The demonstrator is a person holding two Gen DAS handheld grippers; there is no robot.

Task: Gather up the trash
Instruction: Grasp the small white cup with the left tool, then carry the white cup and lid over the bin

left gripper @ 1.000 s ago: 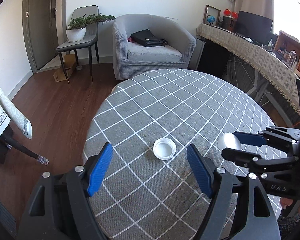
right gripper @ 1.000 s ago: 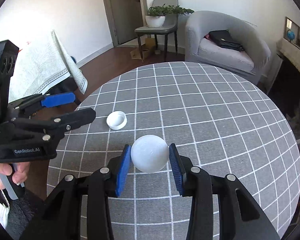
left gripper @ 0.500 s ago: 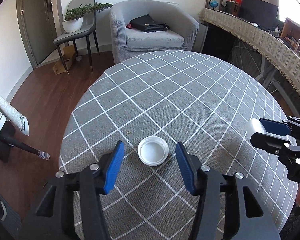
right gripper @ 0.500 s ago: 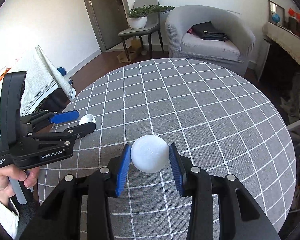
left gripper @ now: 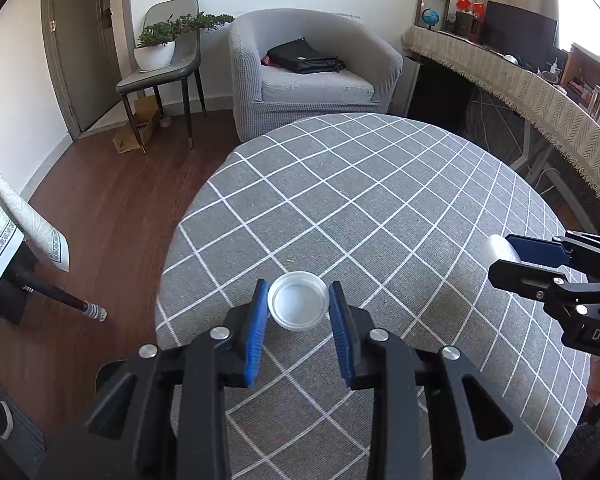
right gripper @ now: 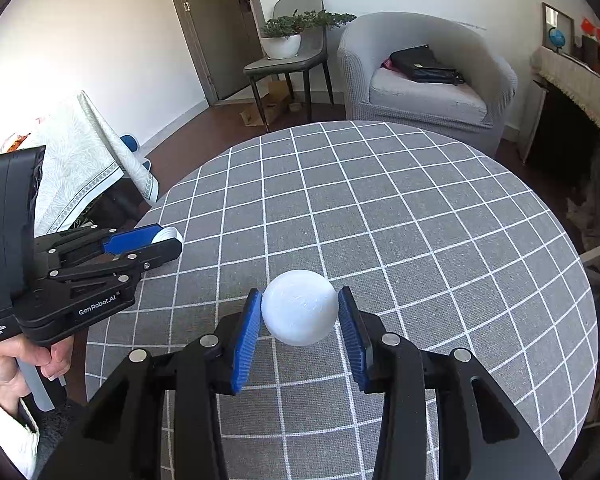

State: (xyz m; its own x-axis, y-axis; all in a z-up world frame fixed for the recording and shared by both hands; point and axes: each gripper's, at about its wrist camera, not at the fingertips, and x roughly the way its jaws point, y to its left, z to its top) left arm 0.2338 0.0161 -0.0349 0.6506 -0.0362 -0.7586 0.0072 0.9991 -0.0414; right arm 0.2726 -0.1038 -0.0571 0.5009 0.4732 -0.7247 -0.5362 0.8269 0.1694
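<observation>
Clenched on a white plastic lid (left gripper: pixel 298 306) at the tabletop's (left gripper: pixel 380 200) seven-o'clock edge, left claw (left gripper: pixel 298 312) pinching rim to rim for lifting; right claw (right gripper: pixel 299 314) gripping a white ball (right gripper: pixel 299 307) aloft near six o'clock, ready for binning.

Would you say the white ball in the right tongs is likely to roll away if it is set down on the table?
Probably yes: the white ball looks smooth and round, with no flat side. The checked tablecloth may slow it slightly. It seems light, held only at two points.
</observation>
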